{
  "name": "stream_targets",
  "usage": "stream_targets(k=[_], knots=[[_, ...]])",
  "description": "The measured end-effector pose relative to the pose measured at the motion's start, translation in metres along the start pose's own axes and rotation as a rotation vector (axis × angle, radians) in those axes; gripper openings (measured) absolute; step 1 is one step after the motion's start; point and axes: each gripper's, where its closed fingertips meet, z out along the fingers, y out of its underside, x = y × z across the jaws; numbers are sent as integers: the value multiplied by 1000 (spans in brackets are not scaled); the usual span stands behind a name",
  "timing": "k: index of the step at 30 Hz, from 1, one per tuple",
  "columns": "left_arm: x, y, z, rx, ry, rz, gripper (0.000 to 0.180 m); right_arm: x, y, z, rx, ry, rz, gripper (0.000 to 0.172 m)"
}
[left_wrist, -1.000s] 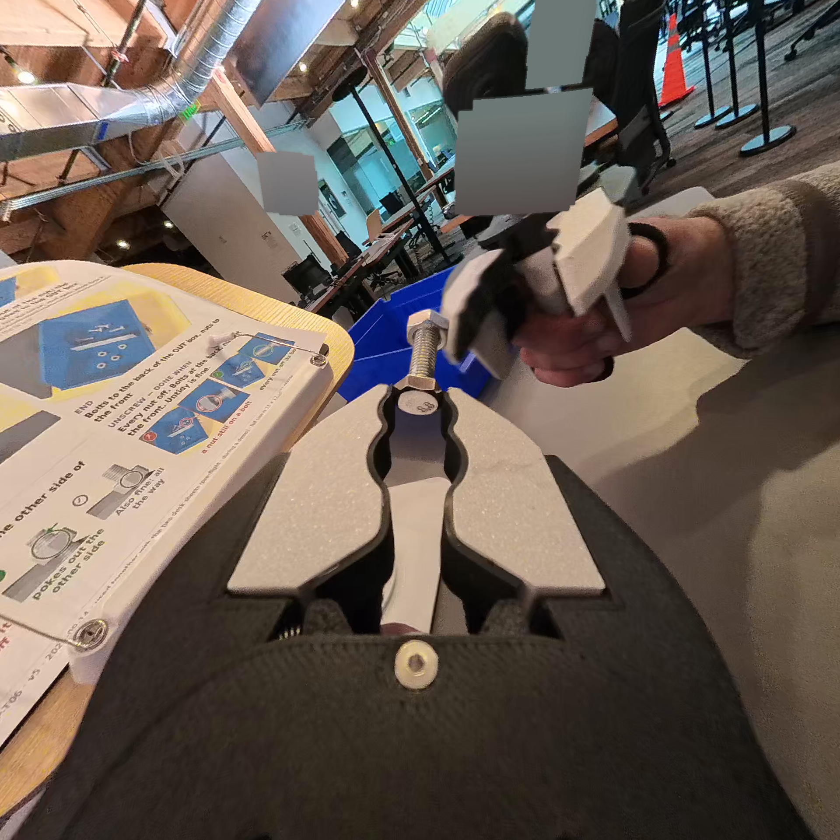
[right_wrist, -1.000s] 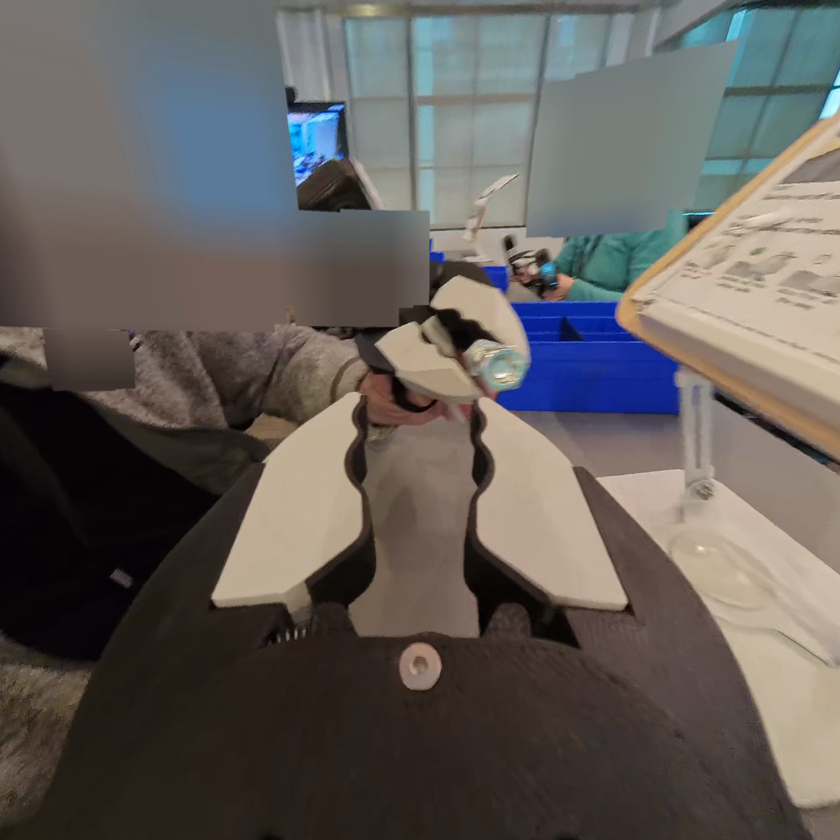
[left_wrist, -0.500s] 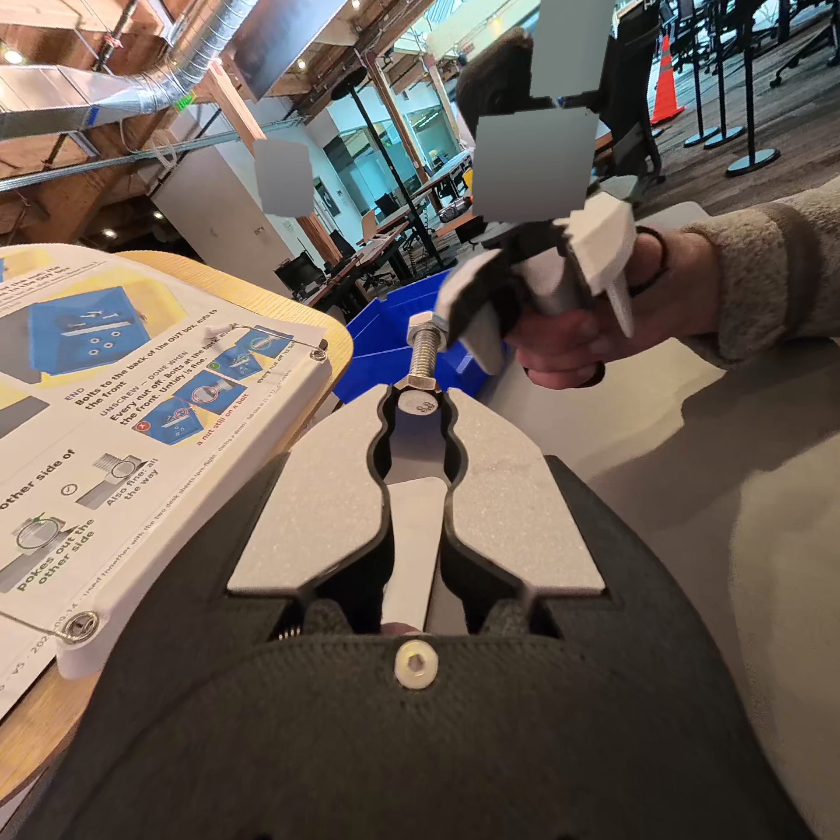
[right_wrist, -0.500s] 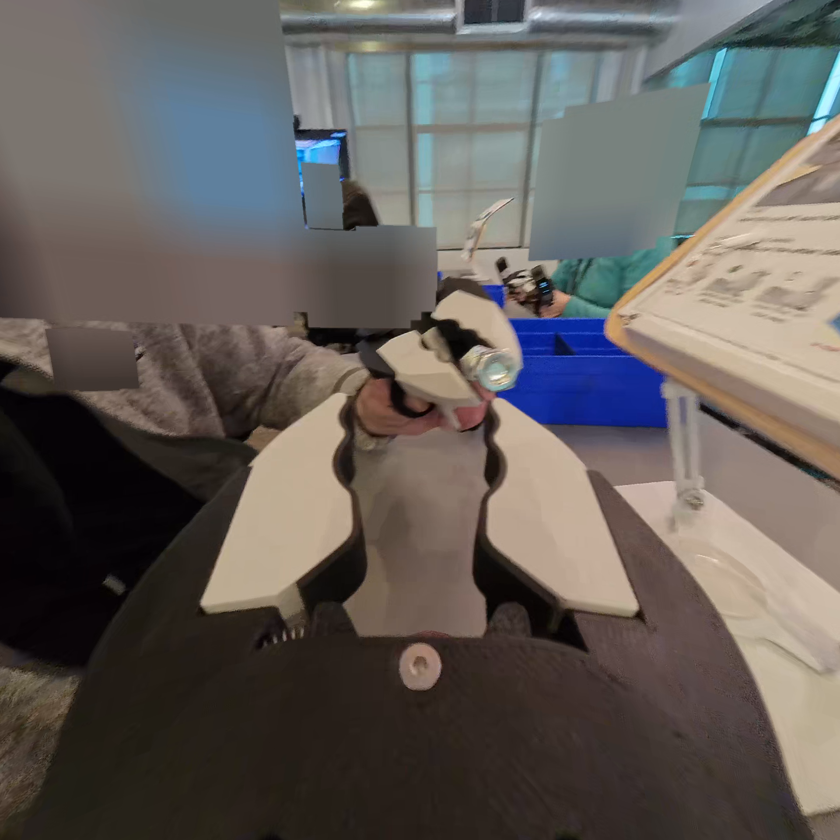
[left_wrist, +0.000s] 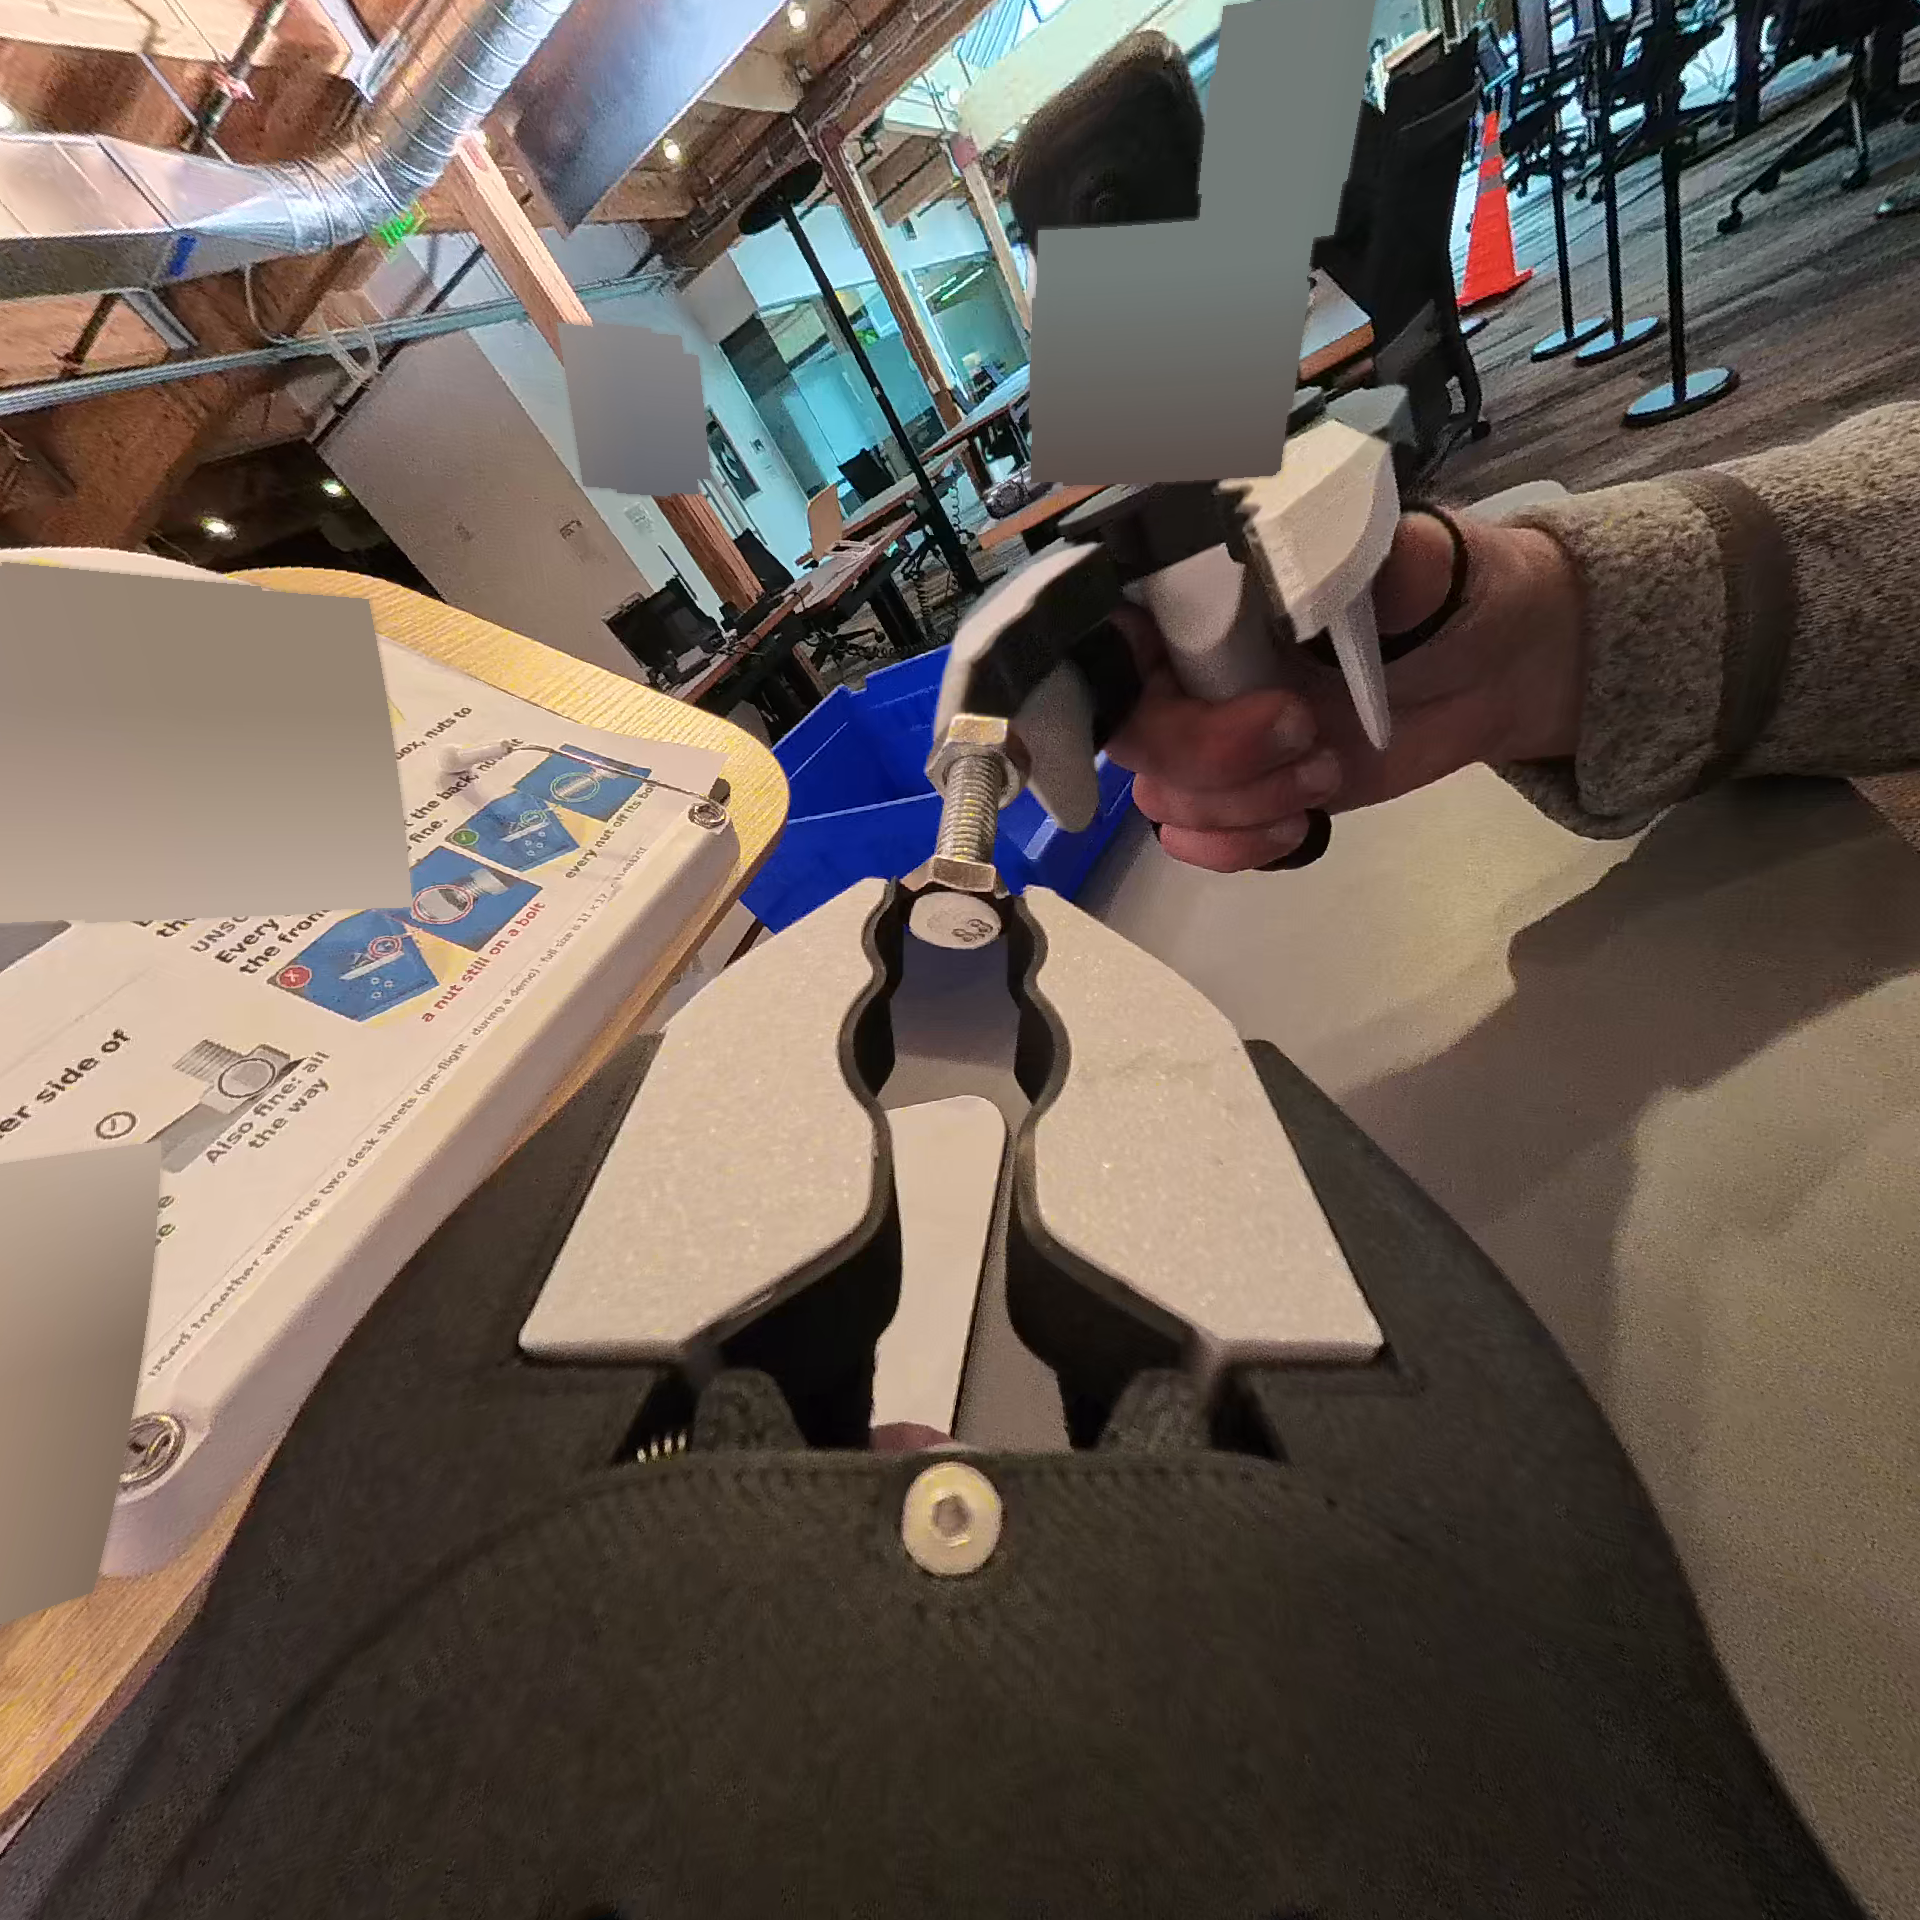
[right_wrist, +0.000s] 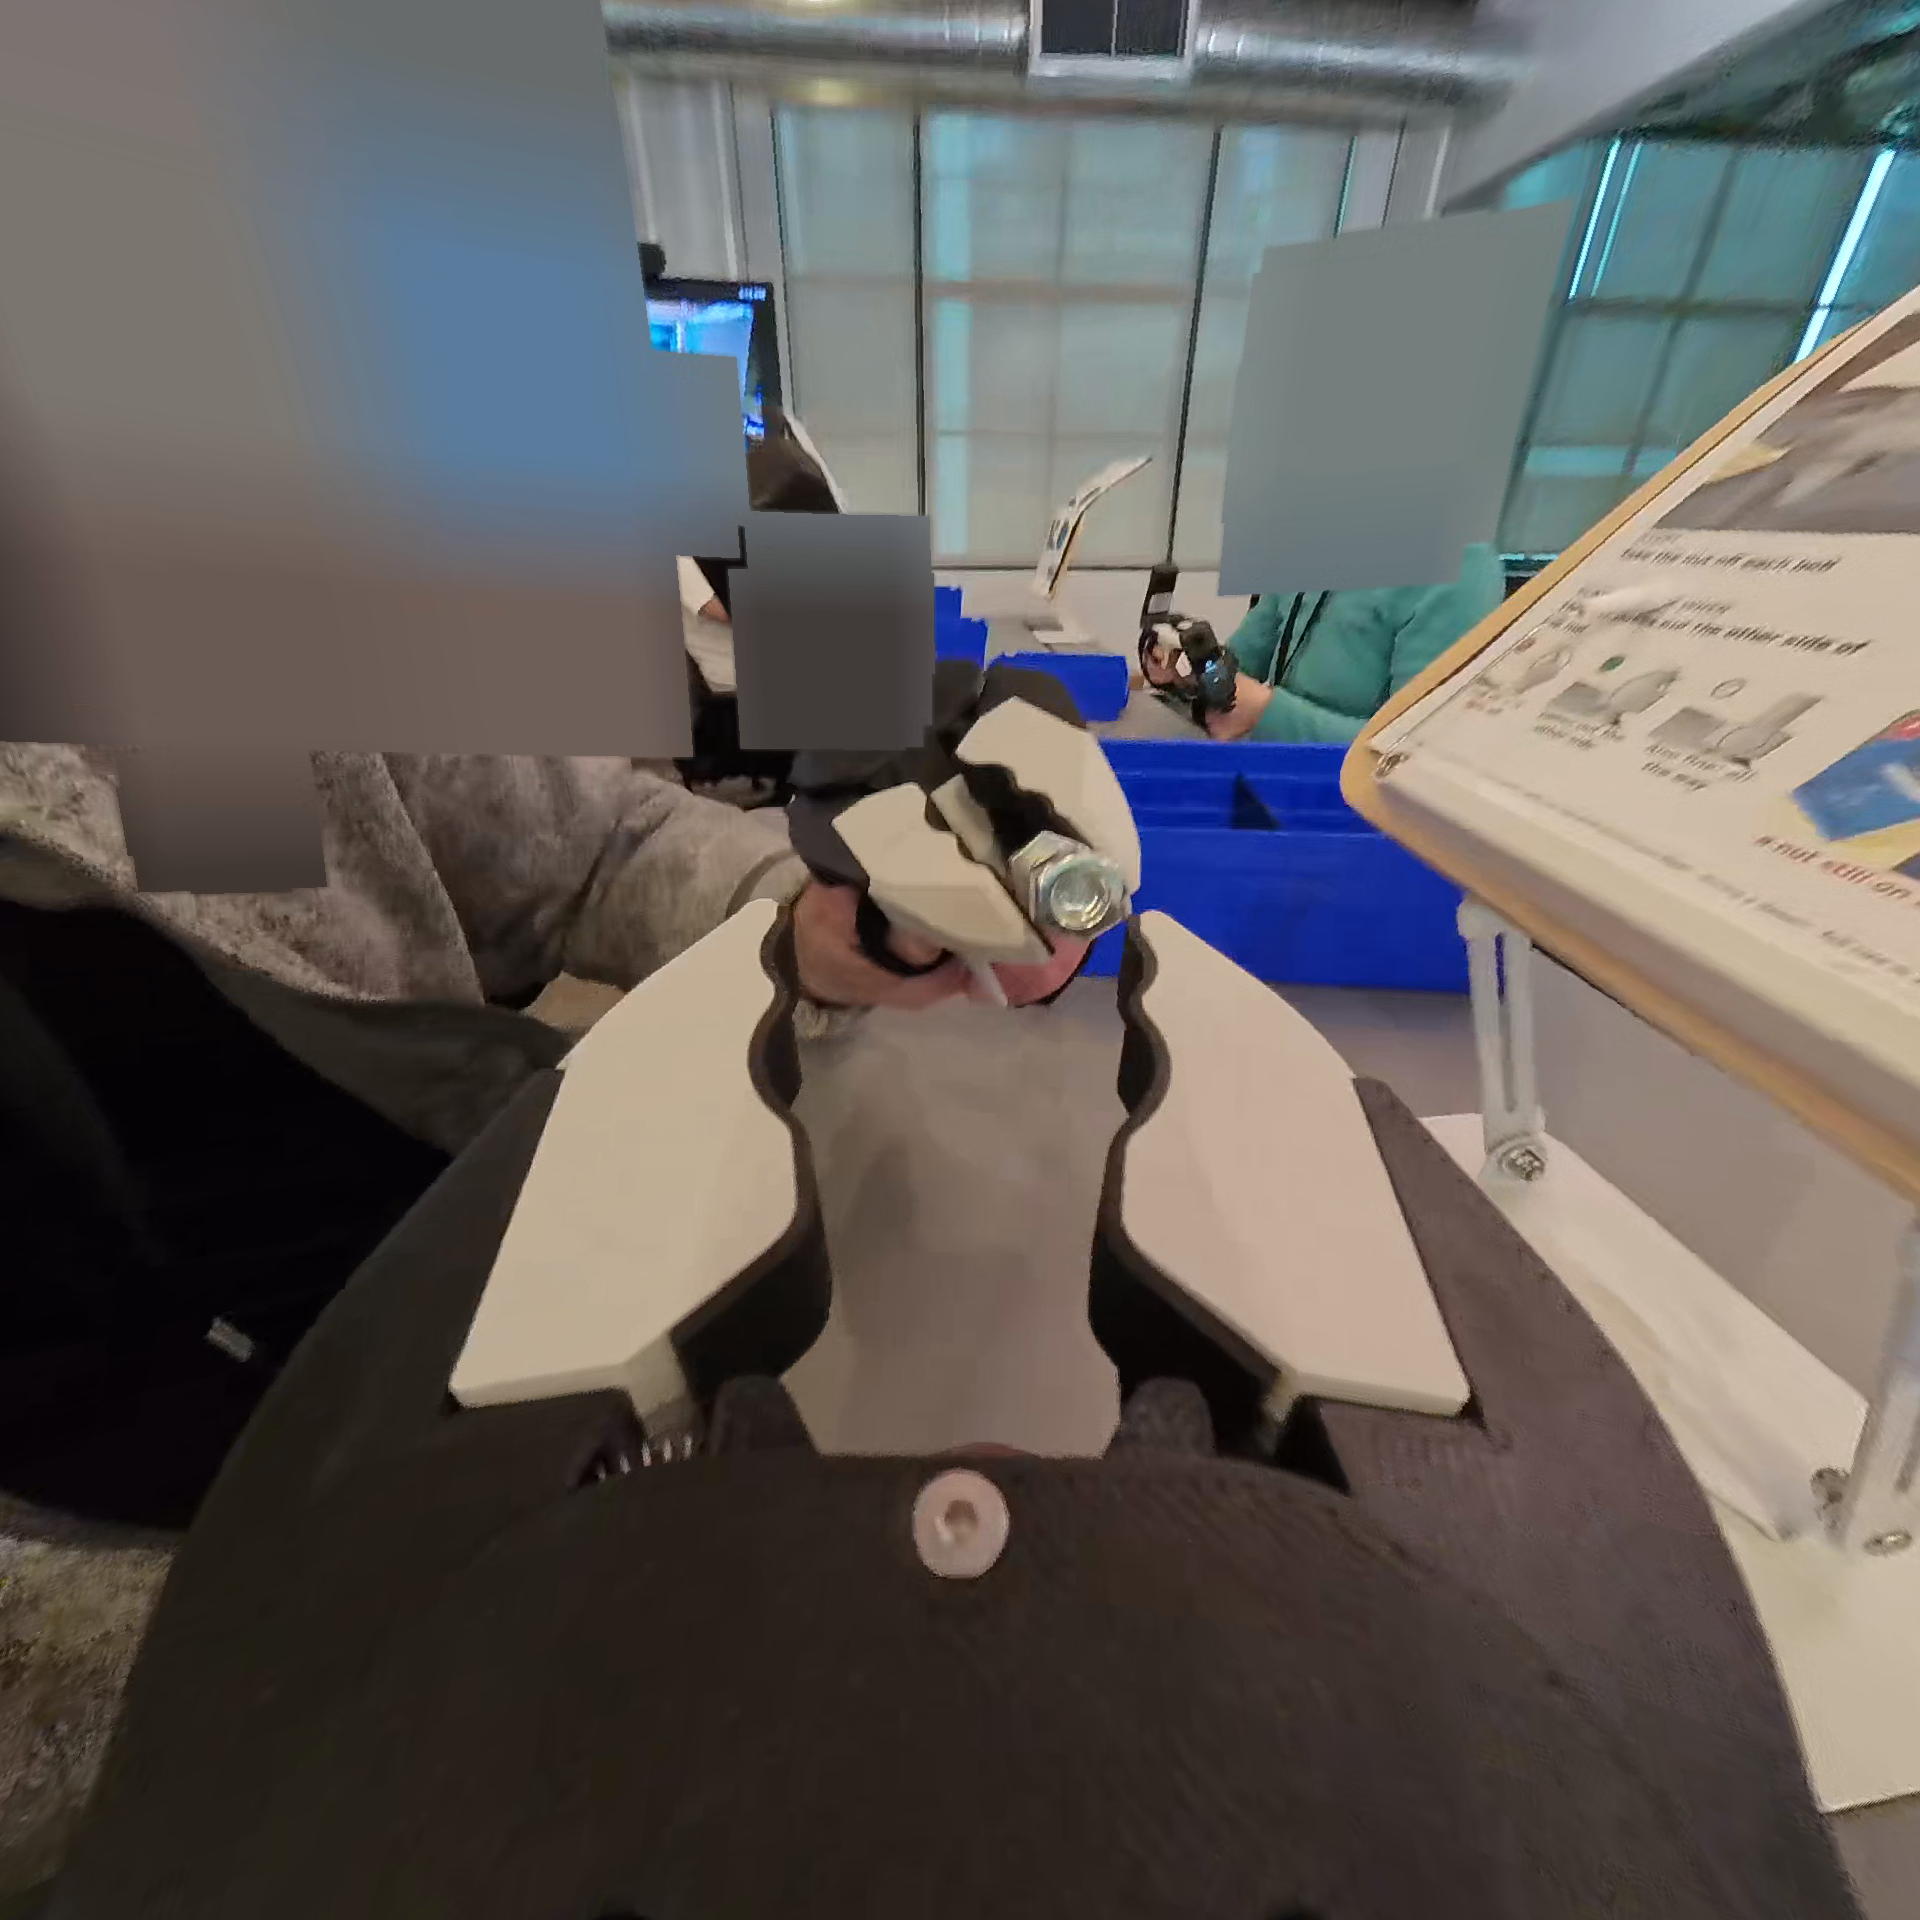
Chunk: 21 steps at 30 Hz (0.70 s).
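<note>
While the left gripper (left_wrist: 954, 914) clamps the stiff, slick steel bolt (left_wrist: 968, 805) by its head, the right gripper (right_wrist: 956, 961) gapes wide and empty near the nut (left_wrist: 968, 740).

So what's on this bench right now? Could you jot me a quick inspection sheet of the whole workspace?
Surface: plain grey tabletop, bare near the claws.
Job's things: silver threaded steel bolt with a hex nut near its far end.
Clutter: blue plastic bins; wooden-edged board with a printed instruction sheet on a clear stand.
Grippers: left claw clamps the bolt's head; right claw is open and holds nothing, one fingertip beside the nut.
Cables: nothing seen.
Surroundings: open office, desks, orange cone, a seated person in teal.
</note>
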Motion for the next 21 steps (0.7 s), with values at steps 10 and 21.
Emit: stream_targets(k=[10, 21], knots=[[-4, 0, -2, 9, -6, -20, 18, -15, 13, 8, -80, -84, -13, 37], [-6, 2, -2, 5, -12, -37, 18, -22, 4, 6, -38, -132, -18, 30]])
